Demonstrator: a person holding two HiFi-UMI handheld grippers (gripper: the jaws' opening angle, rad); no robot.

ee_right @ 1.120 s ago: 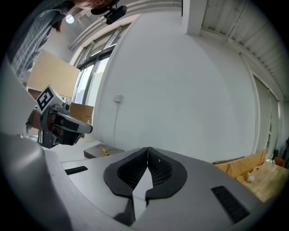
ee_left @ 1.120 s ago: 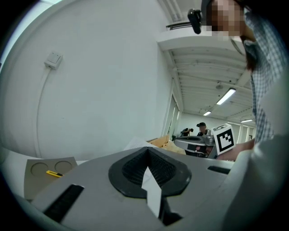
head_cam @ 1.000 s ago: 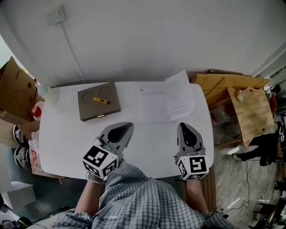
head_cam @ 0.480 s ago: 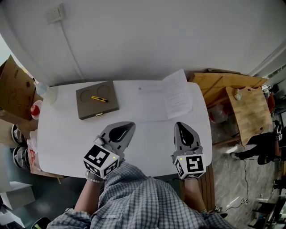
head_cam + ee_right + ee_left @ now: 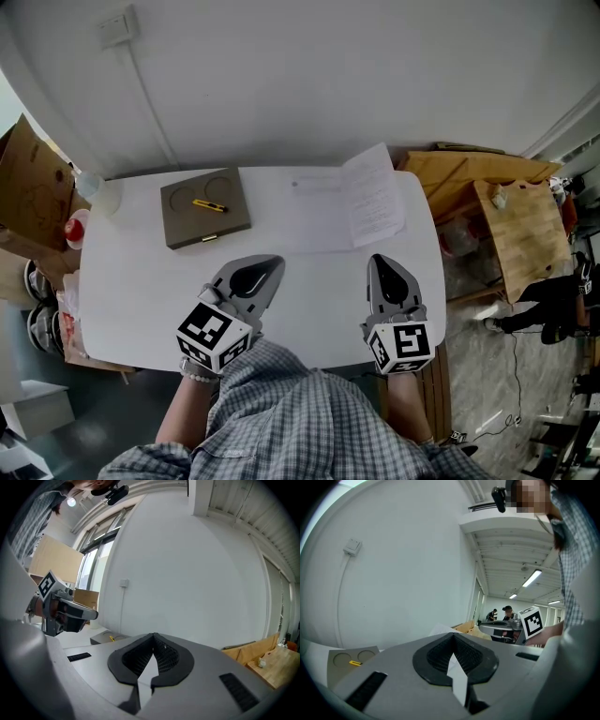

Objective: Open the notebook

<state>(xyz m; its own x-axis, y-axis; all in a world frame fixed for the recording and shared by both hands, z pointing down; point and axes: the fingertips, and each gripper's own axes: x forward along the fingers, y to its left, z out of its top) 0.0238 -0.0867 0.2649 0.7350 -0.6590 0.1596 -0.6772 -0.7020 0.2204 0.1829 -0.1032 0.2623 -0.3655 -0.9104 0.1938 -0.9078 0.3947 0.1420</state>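
Observation:
The notebook (image 5: 323, 216) lies at the back right of the white table (image 5: 141, 291), its pale pages showing. One printed sheet (image 5: 375, 195) stands lifted at its right side. My left gripper (image 5: 267, 266) is shut and holds nothing, near the table's front, well short of the notebook. My right gripper (image 5: 379, 262) is also shut and holds nothing, just in front of the notebook's right half. The left gripper view shows the shut left gripper (image 5: 452, 637) with the lifted sheet (image 5: 440, 629) beyond it. In the right gripper view the right gripper (image 5: 153, 638) has its pads together.
A grey-brown tray (image 5: 183, 225) with a yellow utility knife (image 5: 209, 206) sits at the back left. A cup (image 5: 96, 192) and a cardboard box (image 5: 33, 183) stand off the table's left end. Wooden boards (image 5: 506, 220) lie to the right. The wall (image 5: 309, 84) backs the table.

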